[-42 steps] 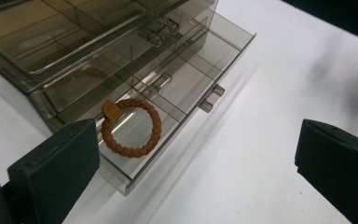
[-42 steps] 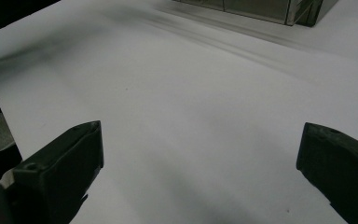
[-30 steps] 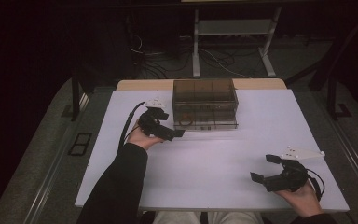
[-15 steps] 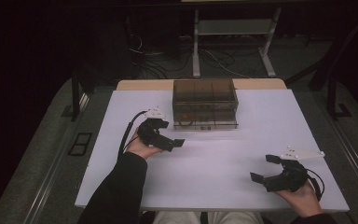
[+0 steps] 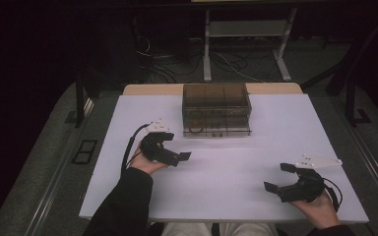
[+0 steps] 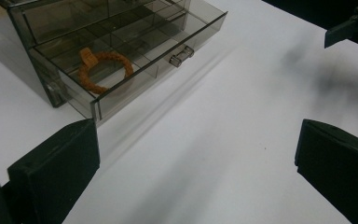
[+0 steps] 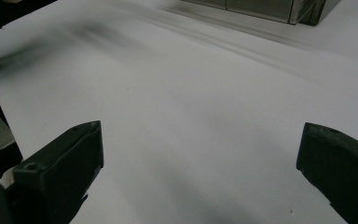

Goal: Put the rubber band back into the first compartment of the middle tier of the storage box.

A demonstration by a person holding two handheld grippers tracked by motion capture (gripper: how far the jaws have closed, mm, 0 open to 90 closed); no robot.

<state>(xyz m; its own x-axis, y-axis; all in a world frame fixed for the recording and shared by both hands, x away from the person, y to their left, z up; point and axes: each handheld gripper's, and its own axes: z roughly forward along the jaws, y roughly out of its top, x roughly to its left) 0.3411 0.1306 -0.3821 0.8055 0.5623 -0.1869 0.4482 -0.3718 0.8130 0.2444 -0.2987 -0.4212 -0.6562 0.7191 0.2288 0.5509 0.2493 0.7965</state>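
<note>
The smoky clear drawer box (image 5: 216,109) stands at the middle of the bench's far edge, and its lower drawer (image 6: 121,70) is pulled a little way out toward me; in one of that drawer's compartments, near its front wall, lies an orange braided bracelet (image 6: 103,68), flat and untouched; the small clear handle (image 6: 182,55) sits at the middle of the drawer front; my left gripper (image 5: 177,158) hangs just in front of the box's near left corner, its jaws spread wide and holding nothing, turned toward the middle of the bench (image 5: 226,167) rather than at the drawer; my right gripper (image 5: 279,178) rests low near the bench's near right corner, well apart from the box, jaws likewise spread and empty; I judge the step in hand to be the drawer itself, either drawing it fully open to reach the bracelet or pushing it home; for either, my left jaws must swing back toward the drawer front and line up on the handle; to lift the bracelet they would need to come down over the open compartment and close across the braid; the right can steady the box
</note>
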